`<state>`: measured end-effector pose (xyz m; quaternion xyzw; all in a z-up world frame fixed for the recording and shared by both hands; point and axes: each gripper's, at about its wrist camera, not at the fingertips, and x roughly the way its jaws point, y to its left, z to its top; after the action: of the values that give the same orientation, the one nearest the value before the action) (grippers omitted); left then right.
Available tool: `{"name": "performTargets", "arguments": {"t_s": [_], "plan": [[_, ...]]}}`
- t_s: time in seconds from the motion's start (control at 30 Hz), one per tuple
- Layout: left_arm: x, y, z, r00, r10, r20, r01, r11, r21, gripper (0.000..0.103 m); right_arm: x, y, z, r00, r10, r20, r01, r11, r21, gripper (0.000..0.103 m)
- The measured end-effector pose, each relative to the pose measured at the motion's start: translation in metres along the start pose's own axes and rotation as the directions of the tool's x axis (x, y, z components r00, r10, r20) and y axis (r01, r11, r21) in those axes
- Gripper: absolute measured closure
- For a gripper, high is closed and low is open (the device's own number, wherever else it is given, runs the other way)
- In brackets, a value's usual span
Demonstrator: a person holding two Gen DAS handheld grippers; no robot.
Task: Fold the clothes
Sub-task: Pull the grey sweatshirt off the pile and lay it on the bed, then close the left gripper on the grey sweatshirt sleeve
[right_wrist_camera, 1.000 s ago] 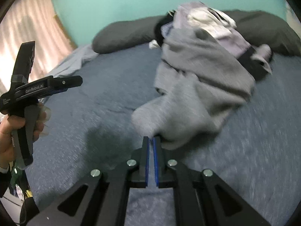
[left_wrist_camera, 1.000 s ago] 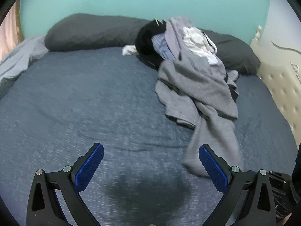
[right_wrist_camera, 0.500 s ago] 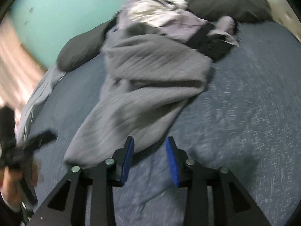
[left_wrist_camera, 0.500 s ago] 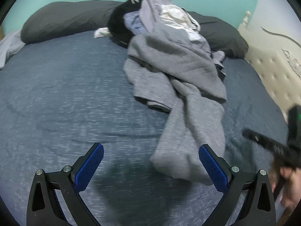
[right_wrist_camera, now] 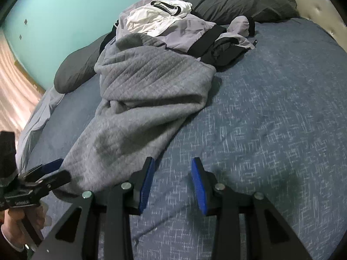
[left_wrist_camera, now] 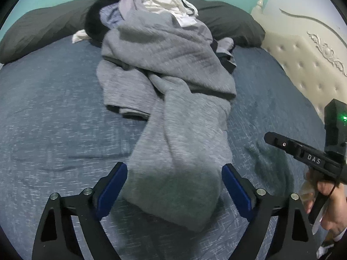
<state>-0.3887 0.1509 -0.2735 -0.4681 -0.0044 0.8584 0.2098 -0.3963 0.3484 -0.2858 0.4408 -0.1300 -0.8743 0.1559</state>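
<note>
My left gripper (left_wrist_camera: 174, 186) spread wide, gray garment (left_wrist_camera: 173, 130) end between pads, not pinched. My right gripper (right_wrist_camera: 171, 182) parted, empty, garment edge beside left pad at 10 o'clock. Garment runs toward 12 to clothes pile (right_wrist_camera: 173, 21) by pillow (right_wrist_camera: 238, 2), on blue bed (right_wrist_camera: 271, 108).

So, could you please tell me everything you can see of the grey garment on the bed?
The grey garment looks like thick quilted knit, crumpled and unfolded. Its upper part rests against the clothes pile by the pillows; a long section trails down the blue bed. Its near end lies between the open left gripper fingers, ungripped. The open right gripper sits beside its edge.
</note>
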Motion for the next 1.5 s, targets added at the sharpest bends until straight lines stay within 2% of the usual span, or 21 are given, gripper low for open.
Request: {"name": "performTargets", "arguments": {"t_s": [0.13, 0.2, 0.3, 0.63, 0.77, 0.87, 1.1, 1.5], "plan": [[0.014, -0.005, 0.000, 0.999, -0.007, -0.035, 0.008, 1.000, 0.012, 0.033, -0.002, 0.002, 0.000, 1.000, 0.010, 0.010, -0.009, 1.000, -0.018, 0.067], [0.018, -0.005, -0.002, 0.999, -0.011, -0.042, 0.012, 1.000, 0.013, 0.044, -0.004, 0.004, 0.001, 1.000, 0.015, 0.017, -0.015, 1.000, -0.027, 0.067], [0.020, -0.004, -0.004, 0.999, -0.022, -0.047, 0.023, 1.000, 0.010, 0.048, -0.006, 0.007, 0.001, 1.000, 0.017, 0.022, -0.016, 0.999, -0.043, 0.067], [0.017, -0.003, -0.004, 0.998, -0.044, -0.045, 0.045, 0.999, 0.028, 0.050, -0.003, 0.008, -0.005, 1.000, 0.009, 0.026, -0.008, 0.999, -0.038, 0.067], [0.016, -0.004, -0.003, 0.998, -0.042, -0.039, 0.043, 0.999, 0.026, 0.062, -0.004, 0.010, -0.005, 1.000, 0.010, 0.028, -0.009, 0.999, -0.043, 0.067], [0.015, -0.006, -0.003, 0.998, -0.044, -0.037, 0.045, 0.998, 0.033, 0.078, -0.004, 0.009, -0.005, 1.000, 0.009, 0.029, -0.008, 0.999, -0.039, 0.067], [0.007, -0.007, -0.002, 0.998, -0.057, -0.028, 0.059, 0.997, 0.046, 0.094, -0.004, 0.008, -0.007, 1.000, 0.003, 0.030, -0.002, 0.999, -0.036, 0.067], [-0.037, 0.000, -0.005, 0.997, -0.067, 0.027, 0.065, 0.995, 0.069, 0.098, -0.015, 0.014, 0.003, 0.999, 0.002, 0.050, -0.001, 1.000, -0.017, 0.067]]}}
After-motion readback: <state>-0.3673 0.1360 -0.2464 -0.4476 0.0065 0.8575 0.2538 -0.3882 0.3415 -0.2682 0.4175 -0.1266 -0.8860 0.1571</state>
